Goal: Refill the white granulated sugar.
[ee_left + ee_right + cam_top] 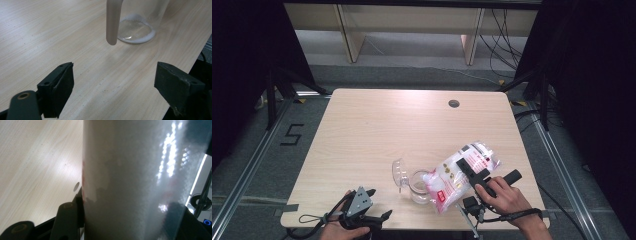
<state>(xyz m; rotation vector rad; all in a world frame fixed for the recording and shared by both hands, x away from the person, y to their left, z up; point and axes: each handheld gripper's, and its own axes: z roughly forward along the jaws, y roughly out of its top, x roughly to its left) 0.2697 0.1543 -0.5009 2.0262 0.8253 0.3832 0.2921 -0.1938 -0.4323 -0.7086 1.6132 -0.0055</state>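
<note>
A pale wooden table [377, 130] carried the whole job, with the work gathered near its front edge. There a plastic bag of white granules [457, 172], printed in red, lay tilted with its lower end over the mouth of a clear glass jar [419, 186]. The jar's hinged lid [399, 172] stood swung open to one side. The right gripper [472, 169] was clamped across the bag's middle, its jaws about half closed on the plastic; up close, the bag [140, 182] pressed against both pads. The left gripper [377, 216] waited apart at the table's front edge, jaws wide and holding nothing, aimed at the jar's base [135, 31] and the lid's hanging wire clasp [112, 22]. A thin white ring lined the bottom of the jar. By these pictures the pour looked barely begun: the bag remained plump, the jar nearly bare, and filling and closing the lid were yet to come.
</note>
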